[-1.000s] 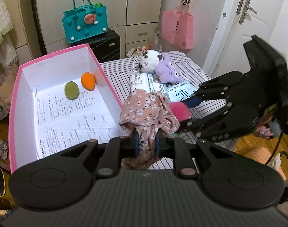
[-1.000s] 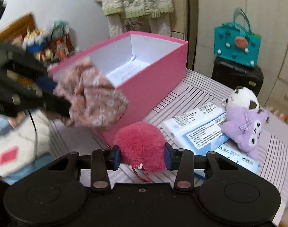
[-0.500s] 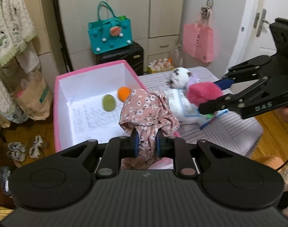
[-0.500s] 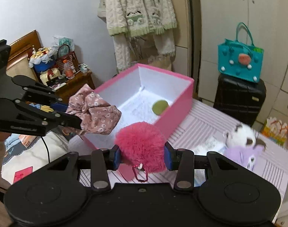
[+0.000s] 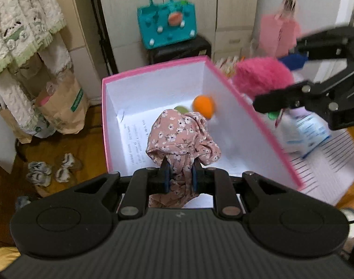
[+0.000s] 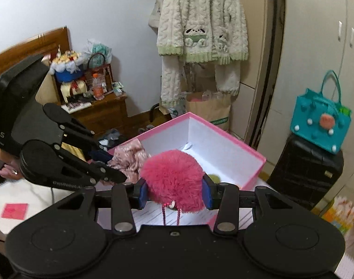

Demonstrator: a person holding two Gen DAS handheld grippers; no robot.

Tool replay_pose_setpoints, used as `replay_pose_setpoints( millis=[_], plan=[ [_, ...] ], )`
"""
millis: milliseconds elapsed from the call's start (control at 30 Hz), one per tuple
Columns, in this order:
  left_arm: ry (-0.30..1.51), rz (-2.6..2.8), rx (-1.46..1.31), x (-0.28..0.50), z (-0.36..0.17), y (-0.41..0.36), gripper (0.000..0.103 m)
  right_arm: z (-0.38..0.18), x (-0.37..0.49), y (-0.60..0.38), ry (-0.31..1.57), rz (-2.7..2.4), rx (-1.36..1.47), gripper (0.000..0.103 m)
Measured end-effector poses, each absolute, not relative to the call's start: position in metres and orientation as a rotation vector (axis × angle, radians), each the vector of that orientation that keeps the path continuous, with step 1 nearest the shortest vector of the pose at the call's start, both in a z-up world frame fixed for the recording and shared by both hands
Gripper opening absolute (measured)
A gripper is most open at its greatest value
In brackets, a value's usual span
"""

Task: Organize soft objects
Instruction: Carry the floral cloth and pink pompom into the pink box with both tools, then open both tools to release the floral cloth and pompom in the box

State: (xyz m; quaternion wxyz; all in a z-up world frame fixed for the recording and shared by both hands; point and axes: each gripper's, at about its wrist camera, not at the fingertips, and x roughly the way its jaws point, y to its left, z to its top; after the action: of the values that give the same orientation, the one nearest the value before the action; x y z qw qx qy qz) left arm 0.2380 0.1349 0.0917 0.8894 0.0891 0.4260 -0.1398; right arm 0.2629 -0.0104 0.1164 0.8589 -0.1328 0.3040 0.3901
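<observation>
Mid-delivery, your left gripper [image 5: 179,177] had its jaws clamped on the floral cloth [image 5: 181,137] above the pink box [image 5: 258,121], your right gripper [image 6: 174,194] on the pink pompom [image 6: 172,176] beside it; releasing both inside likely came next.

Fluffy pink pompom [image 6: 174,181], thin floral cloth [image 5: 181,137], matt, probably cardboard box [image 5: 253,121]

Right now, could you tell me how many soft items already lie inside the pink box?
2: an orange sponge by the box's right wall, and a green one beside it, mostly hidden behind the held floral cloth. More may be hidden.
</observation>
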Motion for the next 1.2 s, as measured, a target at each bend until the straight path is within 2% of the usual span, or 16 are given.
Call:
replay_pose_setpoints(
  millis=[300,767,800,867,1000,1067,1200],
  plan=[
    [0.946,-0.191,0.164,0.311,0.075,0.126,0.017,0.087,0.308,0.024,0.633,0.855,-0.486,0.05],
    [0.965,-0.092,0.236,0.354,0.046,0.121,0.019,0.058,0.332,0.028,0.7,0.948,-0.581,0.051],
    [0.978,-0.096,0.223,0.356,0.045,0.121,0.02,0.056,0.334,0.028,0.705,0.962,-0.579,0.051],
    [0.991,-0.105,0.222,0.361,0.042,0.119,0.028,0.052,0.338,0.028,0.716,0.97,-0.579,0.051],
    [0.995,-0.103,0.218,0.365,0.036,0.118,0.033,0.045,0.346,0.031,0.741,0.995,-0.584,0.051],
    [0.981,-0.092,0.214,0.365,0.035,0.119,0.041,0.042,0.347,0.033,0.75,1.013,-0.596,0.051],
    [0.967,-0.107,0.18,0.363,0.04,0.124,0.042,0.034,0.354,0.04,0.765,1.041,-0.614,0.051]
  ],
)
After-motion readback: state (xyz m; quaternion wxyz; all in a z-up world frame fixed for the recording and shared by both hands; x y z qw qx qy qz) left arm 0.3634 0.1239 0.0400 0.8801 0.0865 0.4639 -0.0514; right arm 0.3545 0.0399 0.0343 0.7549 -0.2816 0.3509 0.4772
